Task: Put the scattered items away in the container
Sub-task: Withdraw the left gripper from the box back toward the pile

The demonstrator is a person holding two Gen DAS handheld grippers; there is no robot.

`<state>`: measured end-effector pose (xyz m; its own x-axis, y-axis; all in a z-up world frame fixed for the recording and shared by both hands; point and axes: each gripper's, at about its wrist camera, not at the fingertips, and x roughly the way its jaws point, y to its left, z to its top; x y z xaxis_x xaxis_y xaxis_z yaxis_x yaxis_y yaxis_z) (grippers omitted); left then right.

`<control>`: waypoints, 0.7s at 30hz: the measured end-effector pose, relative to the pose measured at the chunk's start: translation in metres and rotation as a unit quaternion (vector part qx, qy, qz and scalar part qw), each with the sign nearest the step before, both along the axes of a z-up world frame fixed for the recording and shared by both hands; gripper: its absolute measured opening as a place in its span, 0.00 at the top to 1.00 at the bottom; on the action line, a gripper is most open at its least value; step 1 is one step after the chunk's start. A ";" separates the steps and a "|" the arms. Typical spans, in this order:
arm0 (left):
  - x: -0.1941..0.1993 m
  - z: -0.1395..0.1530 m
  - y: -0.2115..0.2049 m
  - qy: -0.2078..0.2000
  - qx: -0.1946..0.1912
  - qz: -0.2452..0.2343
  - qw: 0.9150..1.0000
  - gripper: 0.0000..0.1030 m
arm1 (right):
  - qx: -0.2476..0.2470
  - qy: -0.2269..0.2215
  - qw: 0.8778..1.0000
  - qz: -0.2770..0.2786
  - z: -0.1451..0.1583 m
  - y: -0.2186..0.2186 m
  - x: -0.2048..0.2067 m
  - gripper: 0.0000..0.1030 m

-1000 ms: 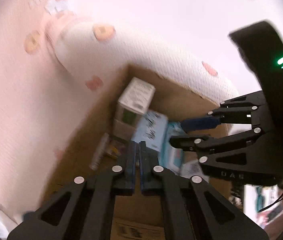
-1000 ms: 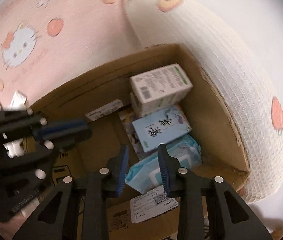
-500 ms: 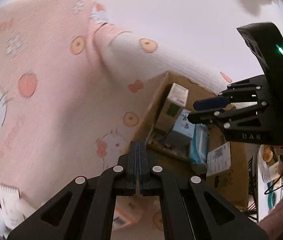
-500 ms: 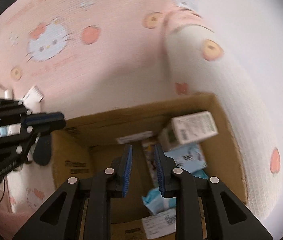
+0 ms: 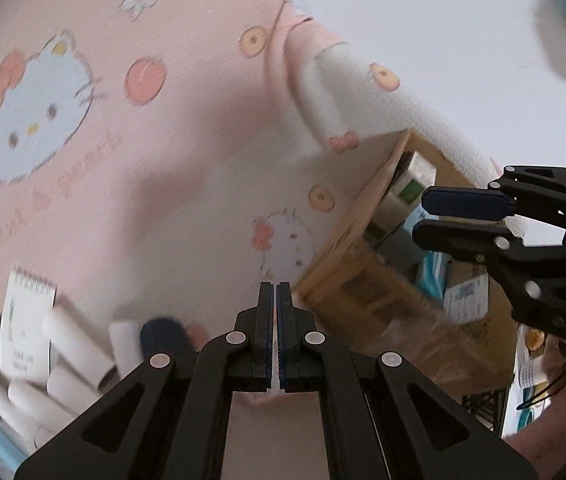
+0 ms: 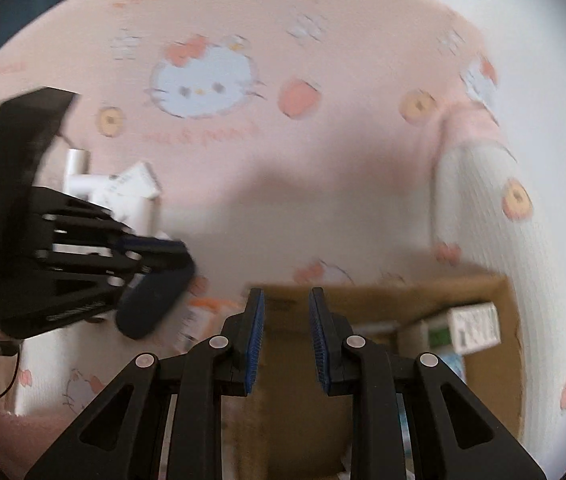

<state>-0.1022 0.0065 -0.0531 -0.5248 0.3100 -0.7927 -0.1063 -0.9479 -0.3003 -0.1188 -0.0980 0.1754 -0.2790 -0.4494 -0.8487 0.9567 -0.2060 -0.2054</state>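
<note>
The cardboard box (image 5: 347,264) sits on a pink cartoon-cat blanket against a white rolled cushion (image 5: 339,92). It holds a white-and-green carton (image 6: 471,324) and blue packets. Scattered items lie at the lower left of the left wrist view: several white rolls (image 5: 71,344), a small notepad (image 5: 23,328) and a dark blue oval thing (image 5: 163,338). My left gripper (image 5: 275,292) is shut and empty above the blanket, just left of the box. My right gripper (image 6: 285,312) hangs over the box's near wall (image 6: 383,292), slightly open with nothing between its pads. Each gripper shows in the other's view: the right gripper (image 5: 421,218), the left gripper (image 6: 179,256).
White boxes and tubes (image 6: 123,188) lie on the blanket behind the left gripper. The dark blue oval thing (image 6: 151,308) rests just under that gripper's tips. A pale wall rises behind the cushion. Cluttered bits sit at the right edge (image 5: 531,380).
Both grippers have swung left, away from the box's inside and out over the blanket. The scattered rolls and notepad have come into view. The right jaws narrowed a little.
</note>
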 end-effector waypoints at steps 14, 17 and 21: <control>0.022 -0.068 -0.022 -0.120 0.068 0.027 0.990 0.99 | 0.053 0.016 0.998 0.040 -0.064 0.020 0.060 0.80; 0.024 -0.072 -0.021 -0.130 0.091 0.026 0.987 0.99 | 0.068 0.068 0.994 0.054 -0.080 0.027 0.073 0.80; 0.025 -0.073 -0.022 -0.138 0.134 0.031 0.981 0.93 | 0.078 0.135 0.985 0.074 -0.105 0.037 0.090 0.80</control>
